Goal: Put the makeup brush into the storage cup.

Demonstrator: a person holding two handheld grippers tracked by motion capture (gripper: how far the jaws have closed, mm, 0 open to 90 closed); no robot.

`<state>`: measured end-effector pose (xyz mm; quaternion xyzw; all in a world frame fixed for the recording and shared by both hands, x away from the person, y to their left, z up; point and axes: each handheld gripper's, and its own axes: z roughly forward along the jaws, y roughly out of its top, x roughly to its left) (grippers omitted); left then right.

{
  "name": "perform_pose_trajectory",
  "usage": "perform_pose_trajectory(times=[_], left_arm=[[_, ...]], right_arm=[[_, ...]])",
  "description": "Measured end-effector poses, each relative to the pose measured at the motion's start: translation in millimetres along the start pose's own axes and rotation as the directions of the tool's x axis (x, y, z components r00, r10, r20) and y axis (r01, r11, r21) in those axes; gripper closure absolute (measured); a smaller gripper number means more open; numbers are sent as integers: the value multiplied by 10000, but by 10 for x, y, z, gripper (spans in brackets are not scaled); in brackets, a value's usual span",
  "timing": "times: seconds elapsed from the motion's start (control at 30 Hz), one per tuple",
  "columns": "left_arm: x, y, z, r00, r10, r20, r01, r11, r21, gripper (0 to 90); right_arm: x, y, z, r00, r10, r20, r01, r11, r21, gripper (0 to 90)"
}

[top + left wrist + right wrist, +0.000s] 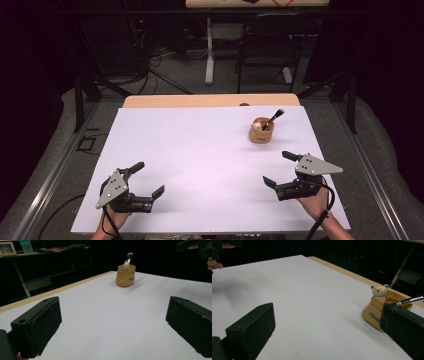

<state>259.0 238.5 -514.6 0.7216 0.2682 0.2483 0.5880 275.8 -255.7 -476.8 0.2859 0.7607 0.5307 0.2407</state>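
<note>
A broad white sheet covers the tabletop (200, 165), with a strip of light wooden edge (210, 101) left bare along the far side; past it, on the dark floor, stand a black folding chair (270, 45) and a white table leg (209, 50), with black cables lying loose around them. On the near left of the sheet, the left gripper (148, 179), black with a grey three-cornered plate on top and held in the person's left hand (116, 216), rests low over the surface with its jaws spread wide and nothing between them; in the left gripper view the two black jaws rise from the bottom corners with bare white sheet in the gap. On the near right, the right gripper (278, 168), of the same build and held in the right hand (316, 204), also has its jaws wide apart and empty. Far right on the sheet, well apart from the left gripper and nearer the right one, stands a small tan sack-shaped ceramic pot (261, 132) with dark lettering on its side. A tiny cream bear figure (379, 292) peeks over its rim, and a slim metal-handled utensil with a dark end (275, 117) leans out of its mouth, tilted toward the far right.
</note>
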Motion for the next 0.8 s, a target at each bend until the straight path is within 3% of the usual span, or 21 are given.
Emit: perform_pose_trajectory(times=[0.33,0.63,0.8], left_arm=[[-3,0,24,10000,20,43,-21,10000,29,1],[-3,3,27,9999,12,112,-12,10000,27,1],[-13,13,39,9995,87,301,-85,9999,-80,1]], right_arm=[[119,-182,-131,9971,517,-551,-503,9984,258,0],[236,-292,-211,9973,455,-573,-427,9979,491,0],[292,-297,-166,9989,74,-462,-39,9972,750,0]])
